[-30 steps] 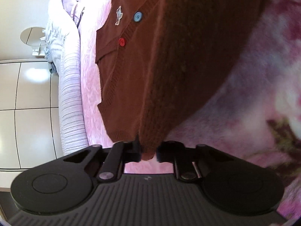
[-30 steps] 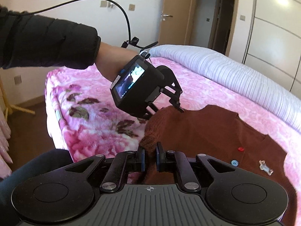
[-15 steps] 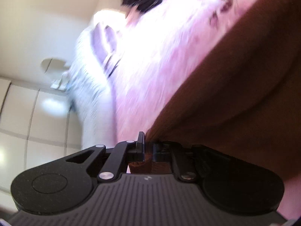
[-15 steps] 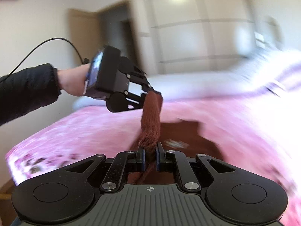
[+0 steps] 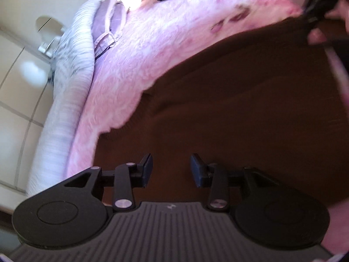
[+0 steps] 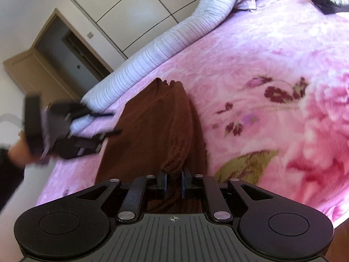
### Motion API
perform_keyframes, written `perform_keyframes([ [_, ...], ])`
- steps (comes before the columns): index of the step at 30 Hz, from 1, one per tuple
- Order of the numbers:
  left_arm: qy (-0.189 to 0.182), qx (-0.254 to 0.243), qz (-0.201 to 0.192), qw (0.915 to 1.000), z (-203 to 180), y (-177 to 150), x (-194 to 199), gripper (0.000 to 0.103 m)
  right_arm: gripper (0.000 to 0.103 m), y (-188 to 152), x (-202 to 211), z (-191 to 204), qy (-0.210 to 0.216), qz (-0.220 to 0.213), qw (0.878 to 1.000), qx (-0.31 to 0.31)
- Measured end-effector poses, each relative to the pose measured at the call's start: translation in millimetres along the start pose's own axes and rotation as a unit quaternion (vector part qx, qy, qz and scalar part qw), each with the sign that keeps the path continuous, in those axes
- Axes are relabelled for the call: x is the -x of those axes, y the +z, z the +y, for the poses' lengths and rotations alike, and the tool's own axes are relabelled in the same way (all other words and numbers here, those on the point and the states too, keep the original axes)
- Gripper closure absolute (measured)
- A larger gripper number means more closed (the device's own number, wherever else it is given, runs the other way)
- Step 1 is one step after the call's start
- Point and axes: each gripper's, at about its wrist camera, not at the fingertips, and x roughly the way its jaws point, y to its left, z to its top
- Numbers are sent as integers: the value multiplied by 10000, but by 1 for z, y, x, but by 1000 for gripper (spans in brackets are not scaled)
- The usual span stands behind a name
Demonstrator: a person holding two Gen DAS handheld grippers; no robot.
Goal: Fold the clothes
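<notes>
Brown cardigan [image 6: 152,128] lies on the pink bed [image 6: 261,65], long axis running near to far. Right tongs [image 6: 173,184] pinch its near end; left tongs [image 5: 171,169], previously clamped, now gape wide.

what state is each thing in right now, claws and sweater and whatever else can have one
left claw: open, fingers spread above the fabric, gripping nothing
right claw: shut on the brown sweater's knit edge
brown sweater: folded over, lying on the pink blanket
pink blanket: spread flat over the bed
door: open
</notes>
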Motion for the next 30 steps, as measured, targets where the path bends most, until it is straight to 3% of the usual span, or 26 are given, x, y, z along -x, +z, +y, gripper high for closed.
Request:
perform_keyframes([
  [4, -138, 802, -309, 9962, -36, -12, 57, 53, 92, -4, 8, -1, 103, -43, 9995, -307],
  [8, -288, 1344, -488, 9893, -75, -15, 86, 42, 87, -5, -1, 3, 69, 19, 9989, -453],
  [10, -291, 1496, -531, 9869, -93, -16, 95, 41, 86, -6, -7, 5, 35, 82, 9987, -498],
  [18, 218, 1183, -564, 9911, -138, -1, 86, 41, 86, -9, -20, 28, 286, 309, 9980, -478],
  [21, 324, 1089, -635, 9915, -149, 9, 81, 37, 95, -9, -23, 35, 376, 377, 9974, -485],
  [27, 1022, 1199, -639, 9854, -151, 24, 62, 37, 97, -6, -18, 35, 498, 414, 9961, -605],
  [30, 1351, 1057, -414, 9843, -150, 23, 56, 41, 97, -4, -15, 36, 559, 433, 9953, -665],
])
